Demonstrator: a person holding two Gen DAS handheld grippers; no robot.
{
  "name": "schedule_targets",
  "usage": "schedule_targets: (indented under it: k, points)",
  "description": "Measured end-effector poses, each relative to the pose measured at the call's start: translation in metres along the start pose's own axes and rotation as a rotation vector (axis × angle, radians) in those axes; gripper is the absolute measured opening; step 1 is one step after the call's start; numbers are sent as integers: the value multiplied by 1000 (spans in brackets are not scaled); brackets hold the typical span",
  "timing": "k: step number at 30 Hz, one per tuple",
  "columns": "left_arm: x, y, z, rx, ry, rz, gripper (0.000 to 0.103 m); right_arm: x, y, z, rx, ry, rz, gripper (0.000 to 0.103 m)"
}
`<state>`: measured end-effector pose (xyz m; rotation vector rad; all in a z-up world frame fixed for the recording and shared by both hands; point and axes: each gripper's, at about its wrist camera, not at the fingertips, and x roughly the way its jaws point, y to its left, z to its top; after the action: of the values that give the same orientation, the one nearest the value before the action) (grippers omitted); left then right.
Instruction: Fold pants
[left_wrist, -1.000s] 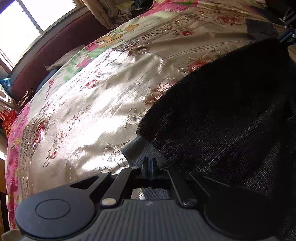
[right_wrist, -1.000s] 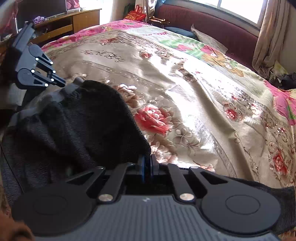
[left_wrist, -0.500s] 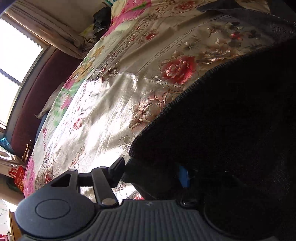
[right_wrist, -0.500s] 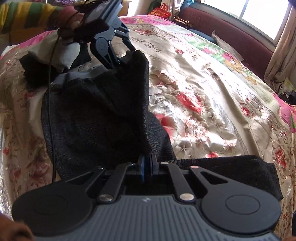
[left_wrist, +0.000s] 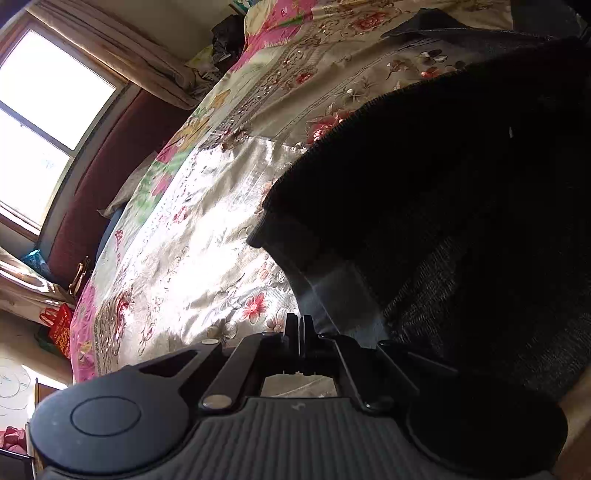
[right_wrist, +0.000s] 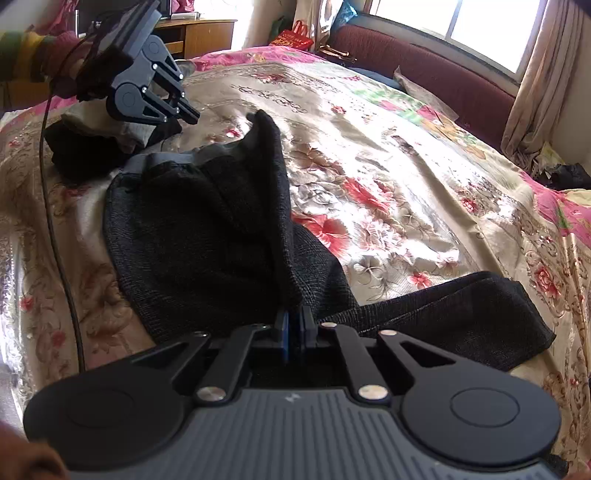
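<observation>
The black pants (right_wrist: 207, 236) lay in a loose heap on the floral bedspread (right_wrist: 406, 177), one fold peaking ahead of the right gripper (right_wrist: 293, 325). Its fingers were pinched together on the dark cloth at their tips. The left gripper (left_wrist: 298, 332) had its fingers pressed together too, and seemed to hold nothing; from the right wrist it (right_wrist: 186, 110) hung clear above the pants' grey waistband (right_wrist: 173, 158). That waistband (left_wrist: 340, 291) sat just right of the left gripper's tips.
</observation>
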<state>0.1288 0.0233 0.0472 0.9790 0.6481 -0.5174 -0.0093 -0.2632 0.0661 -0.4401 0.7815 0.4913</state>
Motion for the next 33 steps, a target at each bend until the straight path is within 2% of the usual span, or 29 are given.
schedule_targets:
  k: [1, 3, 5, 6, 8, 9, 12, 14, 16, 19, 21, 23, 27, 31, 33]
  points:
    - [-4, -5, -2, 2, -17, 18, 17, -2, 8, -4, -17, 3, -9, 6]
    - [-7, -10, 1, 40, -41, 18, 28, 0, 14, -8, -3, 9, -8, 6]
    - [-2, -12, 10, 91, -76, 42, 29, 2, 14, -9, 12, 7, -9, 6]
    - [3, -10, 18, 111, -91, 51, 36, 3, 14, -10, 8, 6, -12, 6]
    - [10, -5, 32, 144, -127, 77, 40, 4, 16, -11, -11, 9, -21, 6]
    - [13, -2, 39, 163, -149, 82, 49, 4, 16, -12, -23, 11, -22, 6]
    - [27, -1, 57, 315, -186, 78, 69, 6, 19, -18, -66, 22, -21, 6]
    - [41, -6, 65, 443, -183, 61, 72, 9, 16, -22, -48, 35, -5, 6]
    - [54, -11, 68, 510, -156, 15, 72, 10, 11, -24, -18, 37, 9, 6]
    - [79, -19, 67, 579, -109, 25, 69, 9, 8, -26, -12, 29, 25, 6]
    - [100, -23, 66, 568, -17, 46, 30, 8, 8, -28, -17, 26, 19, 6]
    - [103, -22, 65, 512, 20, 16, 29, 6, 8, -29, -16, 29, 0, 6]
    - [74, -11, 58, 449, -2, 92, 28, 7, -9, -19, 15, 30, -42, 5]
    - [25, 6, 46, 311, -32, 195, 28, -19, -31, 8, 76, -81, -158, 5]
    - [-2, -1, 29, 259, -55, 242, 28, -40, -22, 9, 50, -139, -200, 5]
